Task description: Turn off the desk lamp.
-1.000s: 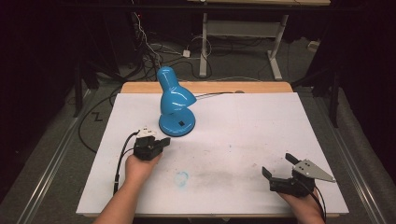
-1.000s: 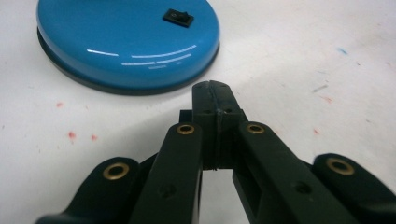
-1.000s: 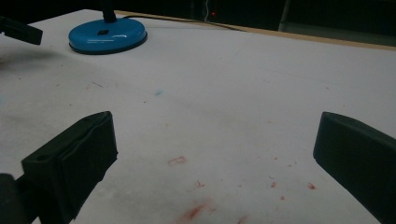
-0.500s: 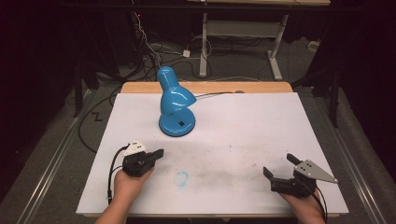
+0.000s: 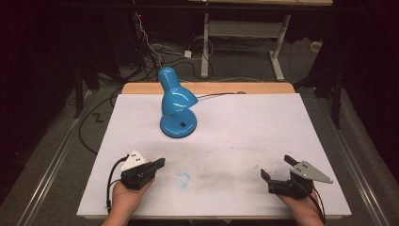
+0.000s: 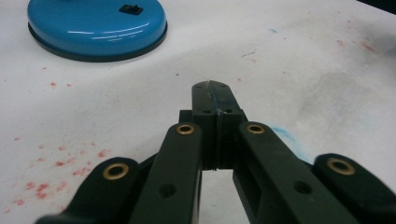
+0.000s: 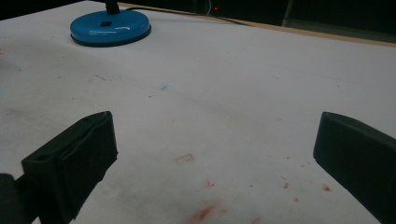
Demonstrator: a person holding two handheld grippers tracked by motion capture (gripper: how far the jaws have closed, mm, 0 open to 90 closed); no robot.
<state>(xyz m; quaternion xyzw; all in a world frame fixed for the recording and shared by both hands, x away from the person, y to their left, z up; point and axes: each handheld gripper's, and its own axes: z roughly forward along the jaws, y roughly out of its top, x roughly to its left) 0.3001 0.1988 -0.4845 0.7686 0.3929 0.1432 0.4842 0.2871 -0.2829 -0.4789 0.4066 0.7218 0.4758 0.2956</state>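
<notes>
Glossy blue lamp point(image 5: 176, 106), white table point(image 5: 263, 136) (red, blue specks), black tools

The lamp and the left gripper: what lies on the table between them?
Nothing but bare white table with small red specks, between lamp and left gripper, seen in the left gripper view.

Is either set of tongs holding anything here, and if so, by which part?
Nothing is held. The left tongs are shut on themselves, short of the blue lamp. The right tongs stand open over bare table.
</notes>
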